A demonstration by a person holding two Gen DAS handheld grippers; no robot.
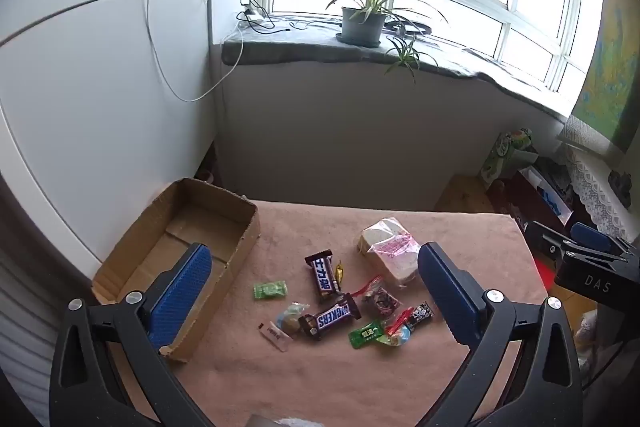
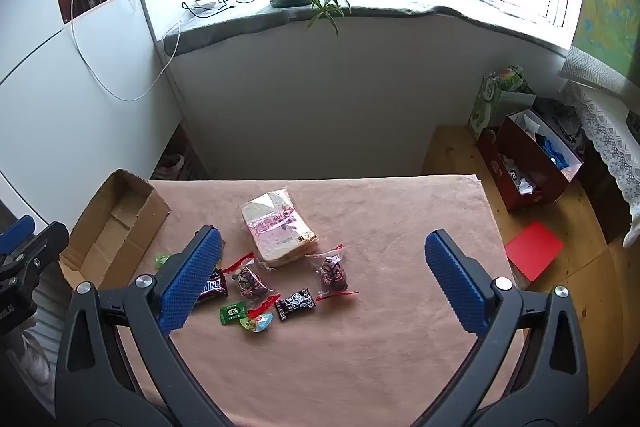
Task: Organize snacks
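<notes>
Several wrapped snacks lie in a loose heap on a pinkish-brown cloth over the table. Among them are two Snickers bars, a bagged stack of sliced bread, a green candy and a black candy. An empty cardboard box stands at the cloth's left edge. My left gripper hovers open above the heap, with nothing between its blue pads. My right gripper is open too, above the snacks' right side.
A wall and a grey windowsill with a potted plant stand behind the table. To the right on the wooden floor are a red box of odds and ends, a red card and a green carton.
</notes>
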